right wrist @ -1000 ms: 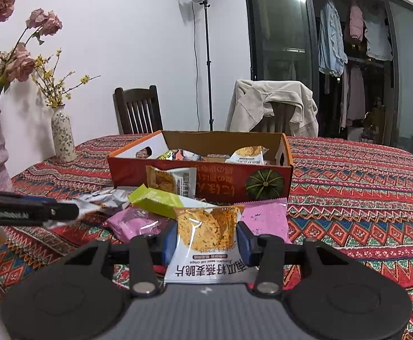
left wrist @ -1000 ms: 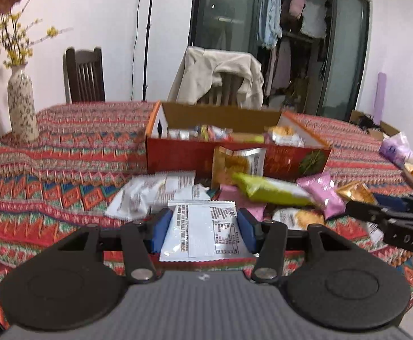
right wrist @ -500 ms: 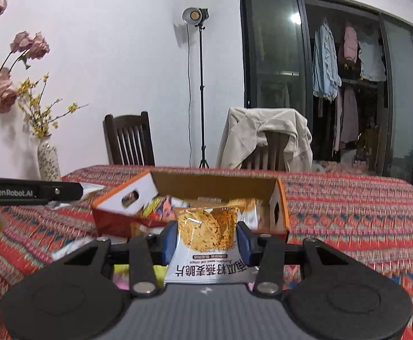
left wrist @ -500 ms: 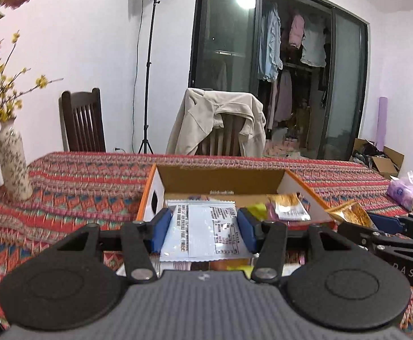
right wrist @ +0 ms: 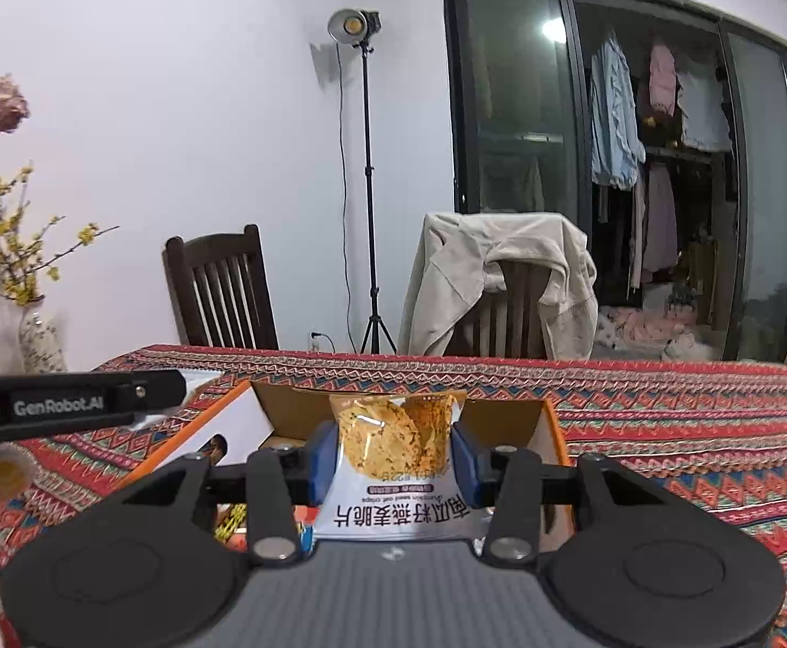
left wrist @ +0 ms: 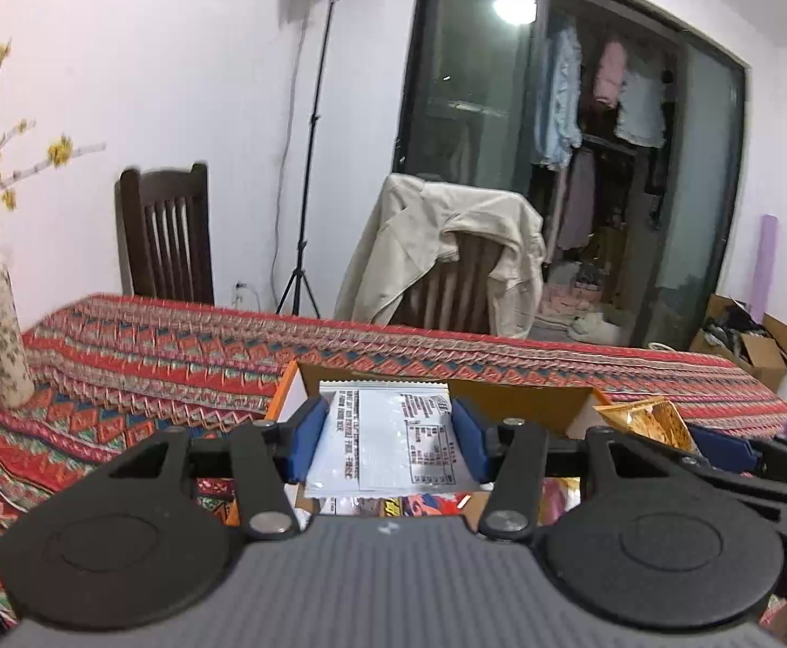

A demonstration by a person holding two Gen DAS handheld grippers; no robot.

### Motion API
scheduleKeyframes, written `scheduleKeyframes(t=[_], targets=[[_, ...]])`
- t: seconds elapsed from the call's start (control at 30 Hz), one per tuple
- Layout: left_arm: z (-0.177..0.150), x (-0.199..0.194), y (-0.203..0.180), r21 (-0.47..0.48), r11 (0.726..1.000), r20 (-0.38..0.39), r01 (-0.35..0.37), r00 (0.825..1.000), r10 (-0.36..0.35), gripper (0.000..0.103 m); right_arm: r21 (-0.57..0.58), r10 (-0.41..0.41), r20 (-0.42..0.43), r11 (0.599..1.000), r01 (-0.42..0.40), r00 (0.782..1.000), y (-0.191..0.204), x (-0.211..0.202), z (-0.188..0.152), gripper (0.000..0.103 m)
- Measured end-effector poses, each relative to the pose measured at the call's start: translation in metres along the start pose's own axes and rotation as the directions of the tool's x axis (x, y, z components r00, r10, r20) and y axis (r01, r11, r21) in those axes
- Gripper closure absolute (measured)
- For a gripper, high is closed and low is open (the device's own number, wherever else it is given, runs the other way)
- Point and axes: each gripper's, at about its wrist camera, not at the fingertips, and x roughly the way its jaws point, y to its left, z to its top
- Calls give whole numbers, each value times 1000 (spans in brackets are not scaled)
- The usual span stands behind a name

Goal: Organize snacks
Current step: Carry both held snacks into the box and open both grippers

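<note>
Both packets have risen from the counter (left wrist: 140, 356) pile to over the box (right wrist: 501, 416). The left hand-held gripper (left wrist: 388, 443) clamps a white packet (left wrist: 388, 443), the right hand-held gripper (right wrist: 393, 453) an oat-crisp packet (right wrist: 393, 443); neither is dropped in yet, and any loose snacks are probably hidden below view.

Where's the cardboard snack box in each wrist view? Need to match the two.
Left wrist: cardboard snack box sits centre, just beyond the fingers, mostly hidden behind the held white packet.
Right wrist: box sits centre, its left flap in sight, behind the held crisp packet.
Shared landmark: the chair draped with a beige jacket, behind the table.
</note>
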Motion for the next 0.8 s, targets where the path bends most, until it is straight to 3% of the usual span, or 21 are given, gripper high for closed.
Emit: scheduleKeyframes(t=[0.2,0.43,0.5,0.53,0.57,0.63,0.67,0.8], targets=[[-19,36,15,-13,1000,-18,-24,1000,24,50,37,19,-15,999,-19,1000,-6,42,-15,60],[-28,44,12,32,999,-25,-24,999,25,49,63,54,-68,997,-50,996,-17,66,-33,58],[-30,43,12,30,999,-16,-16,1000,17,40,56,49,-86,997,-45,995,-16,70,-37,56],[-31,41,12,30,999,-7,-12,1000,12,33,54,45,-94,998,-40,995,-16,71,-38,50],[-32,38,12,29,999,6,-15,1000,15,20,55,45,-102,998,-39,994,-16,70,-40,36],[-33,32,13,28,999,43,-29,999,28,9,66,46,-103,997,-39,994,-18,68,-42,14],[-33,30,13,26,999,54,-27,998,26,1,72,45,-99,997,-38,994,-19,67,-43,10],[-32,24,16,-2,1000,70,-6,998,6,0,86,28,-90,996,-21,996,-21,65,-42,0]])
